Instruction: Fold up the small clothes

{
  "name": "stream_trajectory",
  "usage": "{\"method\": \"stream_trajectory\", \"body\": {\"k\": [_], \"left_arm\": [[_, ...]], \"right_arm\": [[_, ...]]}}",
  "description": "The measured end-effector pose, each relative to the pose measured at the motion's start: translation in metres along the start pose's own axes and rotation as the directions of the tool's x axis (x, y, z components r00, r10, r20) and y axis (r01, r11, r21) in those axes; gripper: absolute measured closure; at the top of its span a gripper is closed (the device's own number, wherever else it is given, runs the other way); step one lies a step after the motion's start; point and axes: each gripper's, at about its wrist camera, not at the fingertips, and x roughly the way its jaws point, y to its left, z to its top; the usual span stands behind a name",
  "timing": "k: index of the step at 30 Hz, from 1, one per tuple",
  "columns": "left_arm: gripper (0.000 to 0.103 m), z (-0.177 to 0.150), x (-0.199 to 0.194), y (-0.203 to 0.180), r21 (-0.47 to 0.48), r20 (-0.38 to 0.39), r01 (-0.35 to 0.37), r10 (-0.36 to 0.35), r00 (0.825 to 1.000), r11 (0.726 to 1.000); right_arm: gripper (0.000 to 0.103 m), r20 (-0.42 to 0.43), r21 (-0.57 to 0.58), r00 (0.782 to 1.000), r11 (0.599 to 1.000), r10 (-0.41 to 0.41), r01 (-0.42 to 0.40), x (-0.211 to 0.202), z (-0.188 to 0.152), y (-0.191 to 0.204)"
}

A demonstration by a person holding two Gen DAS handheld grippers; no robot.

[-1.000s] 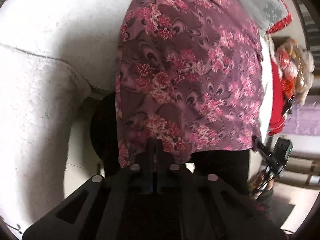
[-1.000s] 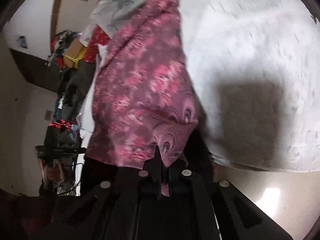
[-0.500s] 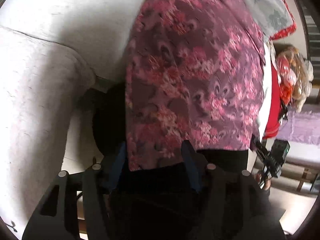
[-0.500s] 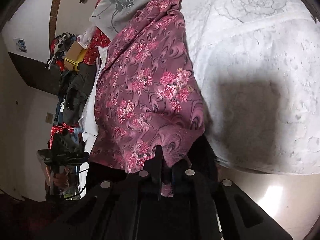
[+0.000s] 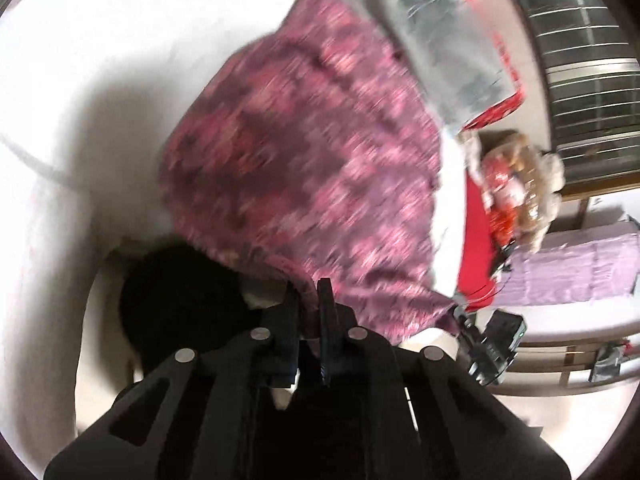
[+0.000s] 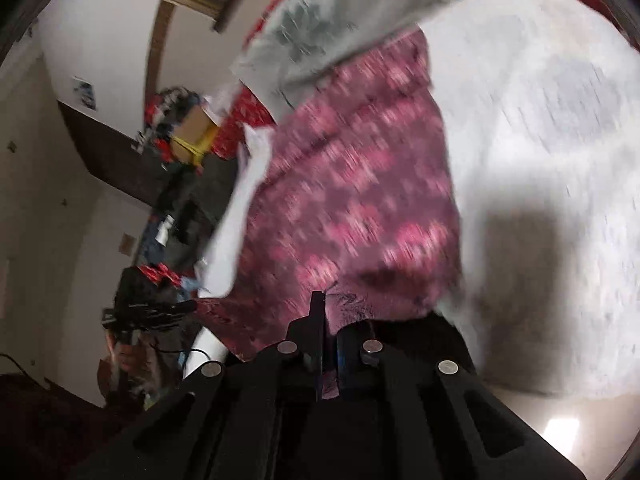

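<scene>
A purple garment with pink flowers (image 5: 304,168) lies spread on a white bedspread (image 5: 100,60). My left gripper (image 5: 308,292) is shut on the garment's near hem and holds it lifted. In the right wrist view the same garment (image 6: 360,208) shows blurred. My right gripper (image 6: 326,312) is shut on its other near corner, with cloth pinched between the fingers. Both views are motion-blurred.
A grey flowered pillow with red trim (image 5: 448,40) lies at the bed's far end. Red cloth and a bundle (image 5: 516,192) sit at the right. A purple bench (image 5: 576,272) stands beyond. A cluttered dark cabinet (image 6: 172,152) lies left in the right wrist view.
The left gripper opened half a second ago and has now shut again on the hem. Both grippers have moved forward over the bed with the garment's near edge.
</scene>
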Motion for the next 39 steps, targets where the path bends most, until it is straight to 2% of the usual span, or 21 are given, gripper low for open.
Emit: {"method": "stream_trajectory", "body": {"k": [4,10,16,19,25,28,31,33,34,36,39], "left_arm": [[0.097,0.039,-0.006,-0.016,0.016,0.071,0.030,-0.031,0.997,0.999],[0.097,0.112,0.002,-0.020,-0.012,0.196,0.057,-0.054,0.979,0.998],[0.097,0.194,0.014,-0.018,-0.053,0.292,0.057,-0.039,0.956,0.997],[0.097,0.247,0.027,-0.019,-0.081,0.327,0.082,-0.051,0.943,0.993],[0.097,0.321,0.067,-0.027,-0.084,0.344,0.060,-0.028,0.939,0.995],[0.097,0.356,0.101,-0.018,-0.125,0.302,0.034,0.005,0.953,0.992],[0.097,0.371,0.132,-0.006,-0.166,0.241,-0.014,0.054,0.969,0.986],[0.097,0.376,0.144,0.003,-0.188,0.201,-0.016,0.054,0.978,0.982],[0.097,0.377,0.144,0.006,-0.195,0.193,-0.003,0.042,0.980,0.981],[0.097,0.378,0.139,0.013,-0.216,0.196,0.070,-0.027,0.980,0.974],[0.093,0.372,0.118,0.018,-0.222,0.232,0.196,-0.143,0.962,0.955]], "right_arm": [[0.099,0.074,-0.006,0.996,0.999,0.048,-0.048,0.000,0.033,0.015],[0.099,0.180,0.017,0.980,0.996,0.084,-0.089,0.014,0.094,0.016],[0.099,0.277,0.088,0.960,0.994,0.043,-0.070,0.047,0.171,-0.008],[0.099,0.305,0.128,0.952,0.990,0.017,-0.059,0.069,0.203,-0.022],[0.099,0.359,0.196,0.933,0.980,-0.036,-0.038,0.104,0.256,-0.054],[0.099,0.356,0.254,0.930,0.967,-0.087,-0.006,0.126,0.277,-0.076],[0.099,0.319,0.312,0.937,0.949,-0.141,0.037,0.147,0.285,-0.096],[0.096,0.278,0.334,0.947,0.940,-0.164,0.064,0.157,0.289,-0.103],[0.094,0.267,0.343,0.950,0.937,-0.161,0.062,0.159,0.291,-0.105],[0.094,0.276,0.338,0.951,0.941,-0.137,0.038,0.154,0.297,-0.101],[0.094,0.344,0.305,0.935,0.952,-0.091,-0.019,0.134,0.306,-0.093]]}}
